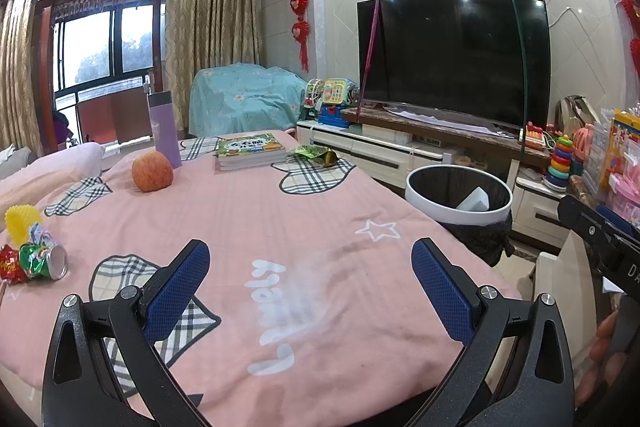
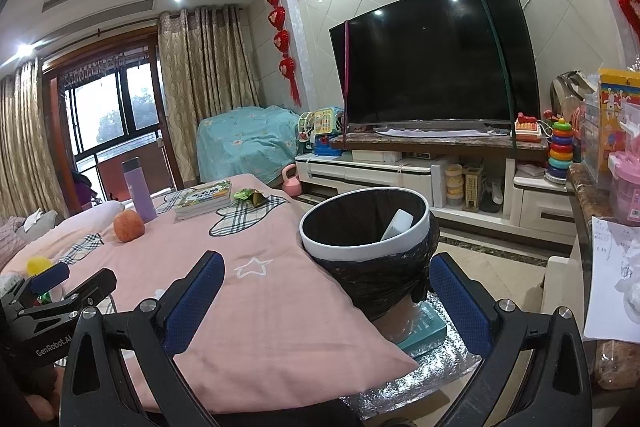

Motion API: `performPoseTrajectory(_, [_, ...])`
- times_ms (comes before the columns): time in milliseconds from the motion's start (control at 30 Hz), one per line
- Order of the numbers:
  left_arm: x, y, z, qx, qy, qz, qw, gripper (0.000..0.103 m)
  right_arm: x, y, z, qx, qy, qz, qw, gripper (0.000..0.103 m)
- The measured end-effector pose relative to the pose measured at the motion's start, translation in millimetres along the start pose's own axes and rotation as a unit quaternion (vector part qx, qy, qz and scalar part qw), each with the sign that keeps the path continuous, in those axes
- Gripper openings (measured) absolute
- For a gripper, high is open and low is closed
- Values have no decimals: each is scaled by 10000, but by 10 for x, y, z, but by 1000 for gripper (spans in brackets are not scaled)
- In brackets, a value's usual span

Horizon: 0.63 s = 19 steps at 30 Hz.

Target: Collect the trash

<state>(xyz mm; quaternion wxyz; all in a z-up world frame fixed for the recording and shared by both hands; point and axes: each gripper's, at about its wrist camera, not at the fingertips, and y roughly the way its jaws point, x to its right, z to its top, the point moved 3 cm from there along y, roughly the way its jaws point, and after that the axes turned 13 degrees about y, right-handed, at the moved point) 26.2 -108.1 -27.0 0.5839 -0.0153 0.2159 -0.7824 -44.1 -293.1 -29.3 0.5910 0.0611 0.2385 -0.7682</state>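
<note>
A white-rimmed trash bin (image 1: pixel 459 195) with a black liner stands beside the pink-covered table (image 1: pixel 280 227); a white piece lies inside it (image 2: pixel 397 223). A crushed green can (image 1: pixel 44 261) and a red wrapper (image 1: pixel 10 264) lie at the table's left edge by a yellow cup (image 1: pixel 22 223). A green wrapper (image 1: pixel 316 153) lies at the far side near the books. My left gripper (image 1: pixel 310 273) is open and empty over the table's near part. My right gripper (image 2: pixel 326 287) is open and empty, just in front of the bin (image 2: pixel 364 227).
An apple (image 1: pixel 153 171), a purple bottle (image 1: pixel 165 129) and a stack of books (image 1: pixel 250 149) sit on the table's far half. A TV (image 1: pixel 452 59) on a low cabinet, toys and a cluttered counter (image 2: pixel 592 211) stand to the right. A teal box (image 2: pixel 424 327) lies under the bin.
</note>
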Motion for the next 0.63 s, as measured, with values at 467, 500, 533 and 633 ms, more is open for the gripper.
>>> performPoseTrajectory(467, [-10, 69, 14, -56, 8, -76, 10000, 103, 17, 87, -20, -113, 29, 20, 9999, 103])
performPoseTrajectory(500, [-12, 79, 12, -69, 1, -84, 9999, 103, 24, 103, -15, -128, 33, 17, 9999, 103])
performPoseTrajectory(533, [-17, 91, 10, -82, -6, -87, 9999, 103, 28, 117, -15, -144, 35, 13, 9999, 103])
performPoseTrajectory(633, [-28, 124, 4, -112, -24, -116, 9999, 103, 34, 161, -13, -192, 43, 8, 9998, 103])
